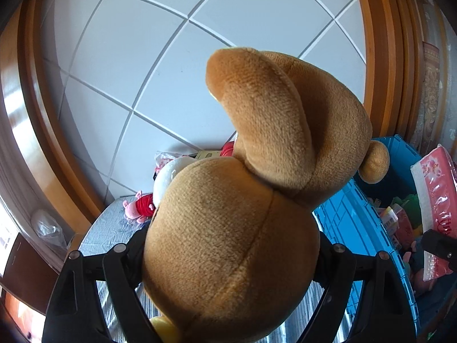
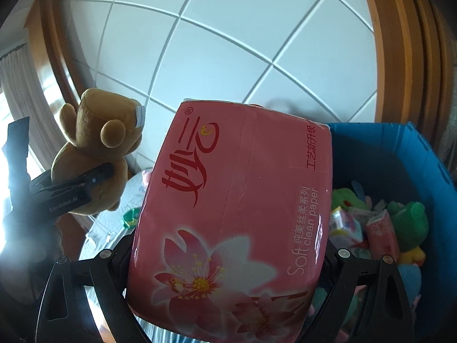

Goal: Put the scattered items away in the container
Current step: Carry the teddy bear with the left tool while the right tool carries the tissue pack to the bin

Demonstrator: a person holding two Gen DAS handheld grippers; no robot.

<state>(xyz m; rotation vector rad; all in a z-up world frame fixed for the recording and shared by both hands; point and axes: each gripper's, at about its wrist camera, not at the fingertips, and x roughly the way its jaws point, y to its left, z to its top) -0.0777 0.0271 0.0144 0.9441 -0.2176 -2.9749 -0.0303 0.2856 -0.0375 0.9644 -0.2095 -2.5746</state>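
Note:
A brown plush bear point(image 1: 242, 200) fills the left wrist view, and my left gripper point(image 1: 228, 257) is shut on its round body, lifted above the mat. The right wrist view shows the same bear point(image 2: 94, 154) at the left with a black finger point(image 2: 85, 183) across it. My right gripper point(image 2: 228, 263) is shut on a pink tissue pack point(image 2: 237, 214) with a flower print, held beside the blue bin point(image 2: 414, 154). The pack point(image 1: 437, 200) also shows at the right of the left view, over the bin point(image 1: 357, 228). Both gripper tips are hidden by their loads.
The bin holds green plush toys point(image 2: 408, 217), small packets point(image 2: 382, 234) and other items. On the grey mat point(image 1: 114, 228) lie a pink and red plush point(image 1: 140, 208), a white plush and packets. A green toy point(image 2: 130, 217) lies on the mat. Wooden trim point(image 1: 382, 57) frames the tiled floor.

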